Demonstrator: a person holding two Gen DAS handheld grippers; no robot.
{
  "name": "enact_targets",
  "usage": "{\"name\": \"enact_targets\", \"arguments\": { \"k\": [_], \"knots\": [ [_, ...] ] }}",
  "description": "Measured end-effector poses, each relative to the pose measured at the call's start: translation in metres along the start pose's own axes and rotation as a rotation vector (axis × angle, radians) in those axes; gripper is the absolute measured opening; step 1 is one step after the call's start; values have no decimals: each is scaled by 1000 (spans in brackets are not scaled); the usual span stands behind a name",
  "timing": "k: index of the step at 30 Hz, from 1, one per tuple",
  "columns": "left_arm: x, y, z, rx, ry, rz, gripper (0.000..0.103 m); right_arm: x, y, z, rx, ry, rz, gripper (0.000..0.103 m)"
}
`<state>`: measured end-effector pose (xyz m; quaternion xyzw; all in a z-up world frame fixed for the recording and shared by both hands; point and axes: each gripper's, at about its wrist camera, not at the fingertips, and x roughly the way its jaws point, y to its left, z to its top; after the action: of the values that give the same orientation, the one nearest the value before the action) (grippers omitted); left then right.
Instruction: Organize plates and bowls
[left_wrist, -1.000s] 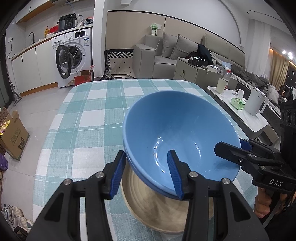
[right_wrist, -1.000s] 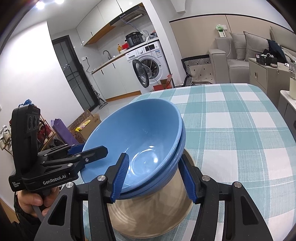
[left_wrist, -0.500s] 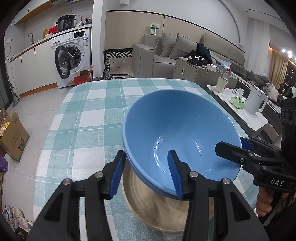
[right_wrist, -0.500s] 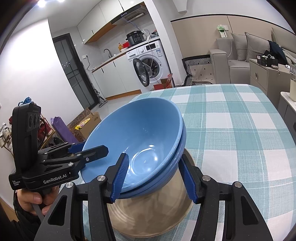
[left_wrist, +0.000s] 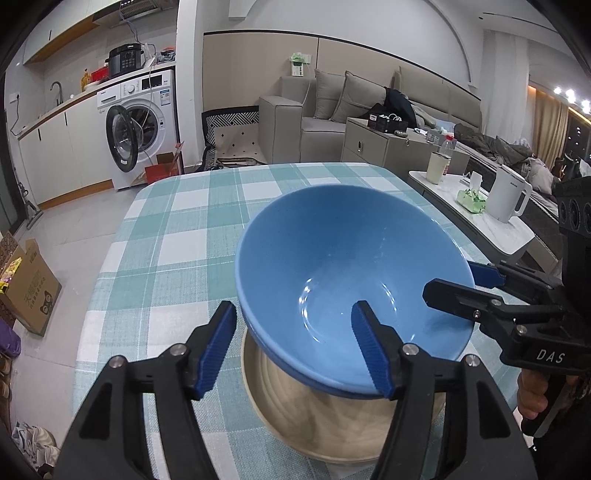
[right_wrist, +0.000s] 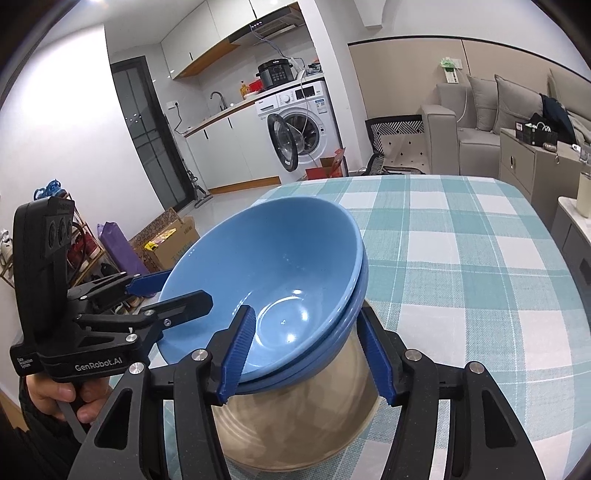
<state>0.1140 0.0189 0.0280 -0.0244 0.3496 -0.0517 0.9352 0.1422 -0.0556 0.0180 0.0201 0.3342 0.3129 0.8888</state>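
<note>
Bowls (left_wrist: 343, 269), blue and nested, sit on a tan plate (left_wrist: 314, 413) at lower centre of my left view, on the checked surface (left_wrist: 177, 236). My left tool (left_wrist: 295, 339) has just been spreading; its pads straddle the rim without pressing. My right tool (right_wrist: 308, 350) stands spread around the opposite rim, pads apart from it.

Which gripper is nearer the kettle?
Right. The right gripper straddles the rim of the bowls on the side facing the kettle; the left gripper, its jaws just opening around the opposite rim, is across the bowls from it.
</note>
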Motion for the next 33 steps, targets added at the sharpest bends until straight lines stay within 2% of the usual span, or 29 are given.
{"name": "enact_targets", "arguments": {
  "k": [1, 3, 6, 7, 10, 13, 16, 29, 33],
  "knots": [
    [-2, -1, -1, 3, -3, 3, 70, -2, 1, 0, -13, -3, -10, 63],
    [-6, -1, -1, 4, -24, 19, 80, -5, 2, -1, -42, -9, -32, 74],
    [-12, -2, -4, 15, -59, 35, 81, -10, 2, -4, -78, -24, -50, 87],
    [-13, -3, -5, 19, -61, 35, 82, -12, 1, -5, -83, -28, -53, 89],
    [-17, -3, -10, 26, -81, 45, 95, -17, -4, -7, -78, -42, -52, 97],
    [-21, -3, -15, 28, -111, 56, 98, -22, -12, -10, -52, -60, -47, 102],
    [-24, -1, -21, 16, -127, 63, 103, -27, -16, -16, -50, -84, -51, 102],
    [-41, 4, -52, -4, -243, 81, 103, -42, -15, -42, -76, -153, -33, 102],
    [-37, 2, -65, 7, -245, 140, 103, -44, -13, -54, -88, -169, -24, 102]
  ]
}}
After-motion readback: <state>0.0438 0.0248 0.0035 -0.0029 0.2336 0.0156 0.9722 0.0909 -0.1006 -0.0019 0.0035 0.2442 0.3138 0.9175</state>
